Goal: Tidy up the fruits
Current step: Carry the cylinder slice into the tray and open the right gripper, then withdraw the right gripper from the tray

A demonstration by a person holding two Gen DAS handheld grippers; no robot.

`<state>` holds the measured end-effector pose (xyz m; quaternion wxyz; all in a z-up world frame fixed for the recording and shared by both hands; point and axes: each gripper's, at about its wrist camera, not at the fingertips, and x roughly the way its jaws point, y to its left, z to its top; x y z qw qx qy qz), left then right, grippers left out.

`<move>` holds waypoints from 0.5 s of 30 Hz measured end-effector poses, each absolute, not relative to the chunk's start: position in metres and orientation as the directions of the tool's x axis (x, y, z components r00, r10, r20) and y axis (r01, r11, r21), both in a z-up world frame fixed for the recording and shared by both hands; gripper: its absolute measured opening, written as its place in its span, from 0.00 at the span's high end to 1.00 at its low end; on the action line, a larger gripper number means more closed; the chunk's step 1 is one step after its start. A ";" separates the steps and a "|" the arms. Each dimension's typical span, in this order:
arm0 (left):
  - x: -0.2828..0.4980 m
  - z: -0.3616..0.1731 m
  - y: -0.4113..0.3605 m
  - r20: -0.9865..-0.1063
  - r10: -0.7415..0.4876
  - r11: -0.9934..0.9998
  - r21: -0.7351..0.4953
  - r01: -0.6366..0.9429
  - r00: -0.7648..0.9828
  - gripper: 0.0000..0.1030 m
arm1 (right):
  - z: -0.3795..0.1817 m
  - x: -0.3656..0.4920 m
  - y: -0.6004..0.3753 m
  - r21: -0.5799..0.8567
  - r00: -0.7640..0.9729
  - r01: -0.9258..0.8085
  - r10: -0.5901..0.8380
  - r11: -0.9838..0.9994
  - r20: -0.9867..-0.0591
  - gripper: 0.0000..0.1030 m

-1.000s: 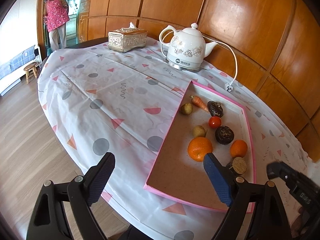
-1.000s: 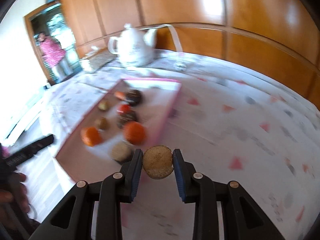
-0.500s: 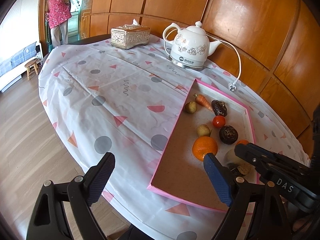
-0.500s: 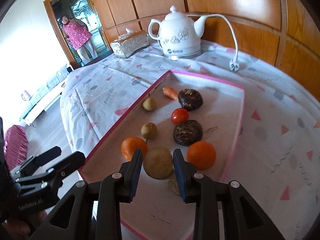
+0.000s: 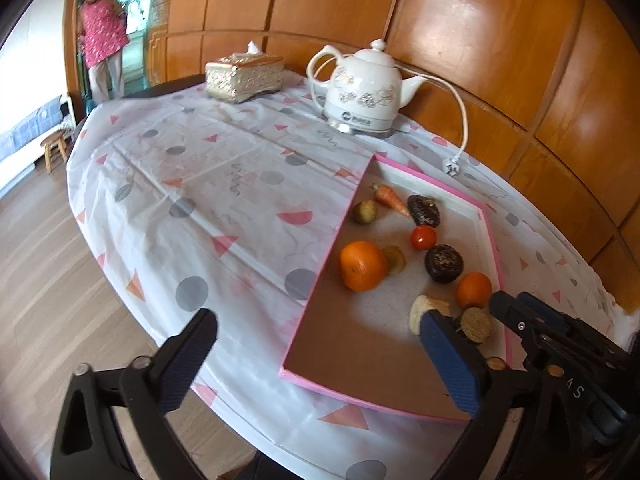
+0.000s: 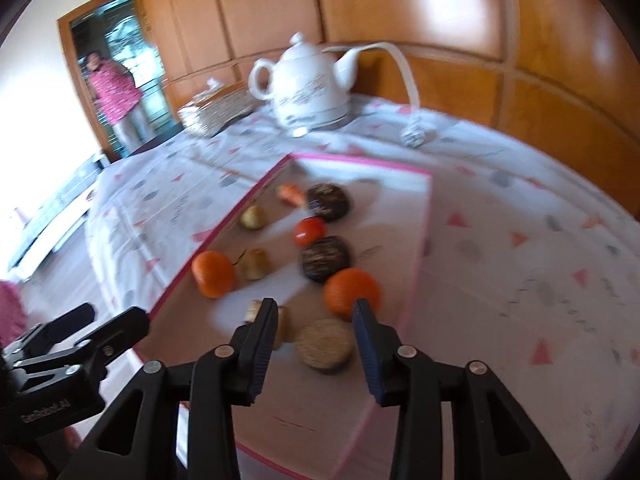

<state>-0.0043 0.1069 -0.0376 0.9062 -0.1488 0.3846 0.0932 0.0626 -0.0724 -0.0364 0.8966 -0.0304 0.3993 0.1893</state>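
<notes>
A pink-rimmed tray [image 5: 408,407] [image 6: 418,268] holds several fruits: two oranges [image 5: 363,266] [image 6: 351,293], a tomato [image 5: 423,237], a carrot [image 5: 391,198], two dark round fruits [image 6: 326,259] and brown ones. A brown kiwi-like fruit [image 6: 325,345] lies in the tray's near part beside a cut brown piece [image 6: 282,322]. My right gripper [image 6: 316,326] is open just above the kiwi-like fruit and holds nothing. My left gripper [image 5: 316,364] is open and empty over the table's near edge, left of the tray.
A white kettle [image 5: 363,89] with a cord and plug [image 5: 451,168] stands behind the tray. A gold tissue box [image 5: 244,74] sits at the far left. A person in pink [image 5: 102,60] stands in the doorway. Wood panelling backs the table.
My right gripper has opened and let the brown fruit go into the tray's near part. My left gripper has shifted slightly, still open.
</notes>
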 end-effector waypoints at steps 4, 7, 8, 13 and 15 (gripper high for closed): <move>-0.004 -0.029 0.092 -0.697 0.061 0.959 -0.157 -0.235 0.715 0.00 | -0.033 0.045 -0.088 0.032 0.685 -0.273 0.218 0.961 -0.695 0.45; -0.007 -0.023 0.081 -0.669 0.068 0.972 -0.122 -0.200 0.740 0.00 | -0.033 0.032 -0.099 0.002 0.723 -0.207 0.155 0.978 -0.673 0.42; -0.008 -0.020 0.078 -0.664 0.069 0.975 -0.114 -0.191 0.744 0.00 | -0.033 0.028 -0.102 0.001 0.729 -0.193 0.145 0.981 -0.669 0.40; -0.015 -0.007 0.066 -0.630 0.113 0.981 -0.051 -0.186 0.768 0.00 | -0.037 0.016 -0.111 -0.025 0.744 -0.160 0.104 0.987 -0.660 0.37; -0.018 -0.004 0.061 -0.619 0.123 0.984 -0.028 -0.178 0.776 0.00 | -0.038 0.014 -0.113 -0.024 0.747 -0.147 0.095 0.989 -0.658 0.37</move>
